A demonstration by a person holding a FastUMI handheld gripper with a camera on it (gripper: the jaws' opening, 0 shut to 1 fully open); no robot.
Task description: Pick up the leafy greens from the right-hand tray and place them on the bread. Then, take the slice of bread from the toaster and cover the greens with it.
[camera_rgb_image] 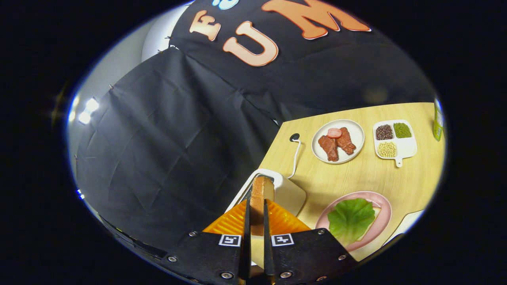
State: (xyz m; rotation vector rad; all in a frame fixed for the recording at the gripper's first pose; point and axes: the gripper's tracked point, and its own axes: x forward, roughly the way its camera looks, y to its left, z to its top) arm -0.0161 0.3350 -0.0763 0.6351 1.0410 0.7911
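1. The claw (256, 213) is clenched on a tan, brown-crusted slice of bread (262, 194); the slice stands on edge between the two fingers, which press on it from either side, and its upper part reaches out beyond the fingertips.
2. Just beyond and under the held slice stands the white, rounded toaster (287, 192) on the pale wooden counter (356, 174). Whether the slice's far end is clear of the toaster's slot cannot be told.
3. A white cord (295, 158) runs from the toaster towards a dark round plug (294, 137) near the counter's far edge.
4. To the right of the fingers, near the toaster, sits a round pink plate (382, 219). On it a ruffled green lettuce leaf (350, 217) lies over a pale slice of bread (374, 215), of which a corner shows past the leaf.
5. Farther off is a round white plate (356, 132) bearing two brown pieces of meat (336, 144) and a pink round slice (334, 133).
6. Beside it, to the right, a white divided tray with a short handle (406, 148) holds dark, green and yellowish beans in separate compartments.
7. A white tray's corner (410, 221) shows just past the pink plate.
8. A green bottle (437, 124) stands at the counter's far right.
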